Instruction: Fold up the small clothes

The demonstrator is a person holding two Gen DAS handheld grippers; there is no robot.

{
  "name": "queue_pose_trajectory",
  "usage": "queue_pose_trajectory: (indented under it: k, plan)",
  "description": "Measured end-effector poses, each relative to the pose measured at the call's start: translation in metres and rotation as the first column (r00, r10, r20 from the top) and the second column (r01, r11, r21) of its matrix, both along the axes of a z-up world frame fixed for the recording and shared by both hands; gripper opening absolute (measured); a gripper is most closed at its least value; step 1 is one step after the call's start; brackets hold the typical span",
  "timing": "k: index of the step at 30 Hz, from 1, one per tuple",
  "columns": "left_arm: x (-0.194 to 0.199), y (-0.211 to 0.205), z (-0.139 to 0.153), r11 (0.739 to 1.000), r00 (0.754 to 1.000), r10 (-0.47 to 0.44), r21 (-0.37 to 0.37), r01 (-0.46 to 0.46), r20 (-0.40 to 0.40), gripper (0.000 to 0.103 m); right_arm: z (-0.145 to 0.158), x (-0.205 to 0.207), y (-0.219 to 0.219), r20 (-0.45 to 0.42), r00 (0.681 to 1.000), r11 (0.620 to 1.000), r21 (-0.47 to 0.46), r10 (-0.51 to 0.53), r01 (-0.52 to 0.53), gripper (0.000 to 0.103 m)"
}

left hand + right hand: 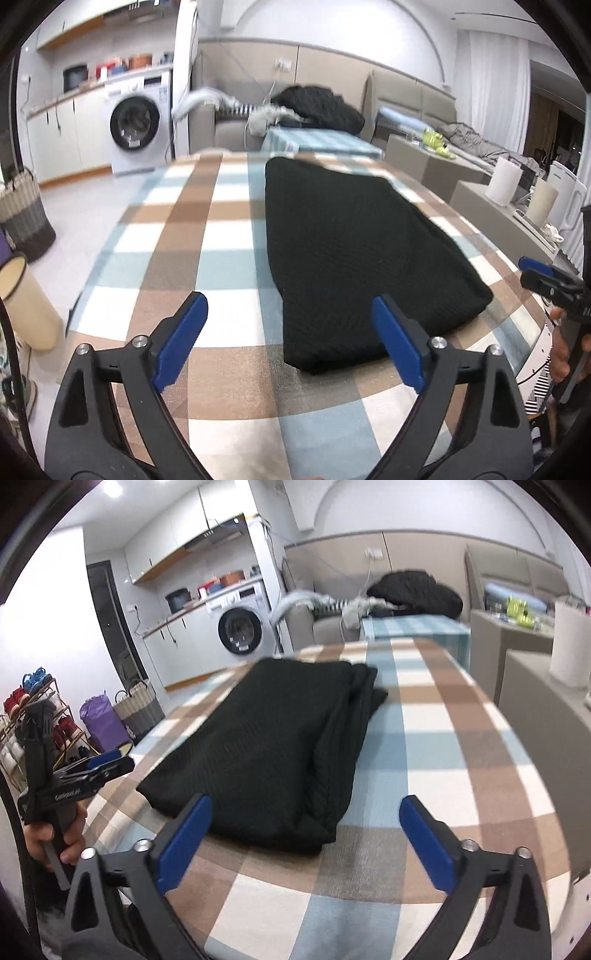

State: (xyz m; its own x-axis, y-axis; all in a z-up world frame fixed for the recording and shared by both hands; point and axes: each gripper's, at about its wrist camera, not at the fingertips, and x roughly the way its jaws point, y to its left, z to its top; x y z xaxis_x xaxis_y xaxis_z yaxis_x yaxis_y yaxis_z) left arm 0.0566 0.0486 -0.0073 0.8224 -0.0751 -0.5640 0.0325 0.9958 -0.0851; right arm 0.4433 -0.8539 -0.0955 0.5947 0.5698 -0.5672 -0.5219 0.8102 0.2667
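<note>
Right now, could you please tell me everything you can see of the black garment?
The black garment is a ribbed knit, folded into a long, flat rectangle. It lies lengthwise on the checked tablecloth. In the right wrist view its stacked layers show along one long edge. Neither the left gripper nor the right gripper touches it; both are open.

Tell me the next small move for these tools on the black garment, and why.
Probably bring both tools to the near end of the black knit garment and fold it away: it lies as a long strip on the checked tablecloth, while left tool and right tool stand open, empty.
</note>
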Motion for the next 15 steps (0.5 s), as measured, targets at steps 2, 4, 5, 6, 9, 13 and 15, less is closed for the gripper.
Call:
queue_pose_trajectory:
  k: [2, 4, 5, 6, 9, 13, 15]
  plan:
    - [-0.009, -0.005, 0.003, 1.000, 1.000, -0.004, 0.014, 0.003, 0.021, 0.101, 0.006, -0.005, -0.004, 0.043, 0.999, 1.000, 0.025, 0.000, -0.001, 0.103]
    - [-0.017, -0.010, 0.005, 1.000, 0.999, -0.010, 0.022, 0.009, 0.045, 0.102, 0.009, -0.007, -0.005, 0.063, 0.998, 0.999, 0.042, -0.004, 0.001, 0.103]
    - [-0.021, -0.013, 0.005, 1.000, 0.999, -0.010, 0.027, 0.009, 0.051, 0.102, 0.009, -0.008, -0.006, 0.069, 0.998, 0.999, 0.052, -0.001, -0.003, 0.103]
    - [-0.024, -0.015, 0.004, 1.000, 0.999, -0.010, 0.029, 0.008, 0.053, 0.102, 0.009, -0.009, -0.007, 0.072, 0.997, 0.998, 0.057, 0.003, -0.007, 0.103]
    - [-0.028, -0.021, 0.003, 1.000, 0.998, -0.010, 0.025, 0.009, 0.057, 0.102, 0.011, -0.012, -0.008, 0.086, 0.996, 0.997, 0.077, 0.005, -0.012, 0.103]
    - [-0.032, -0.027, 0.002, 1.000, 0.997, -0.022, 0.023, 0.021, 0.069, 0.102, 0.013, -0.016, -0.009, 0.108, 0.994, 0.996, 0.087, 0.004, -0.014, 0.103]
    - [-0.034, -0.029, 0.002, 0.999, 0.997, -0.024, 0.023, 0.023, 0.068, 0.102, 0.013, -0.017, -0.008, 0.116, 0.993, 0.996, 0.087, 0.009, -0.019, 0.103]
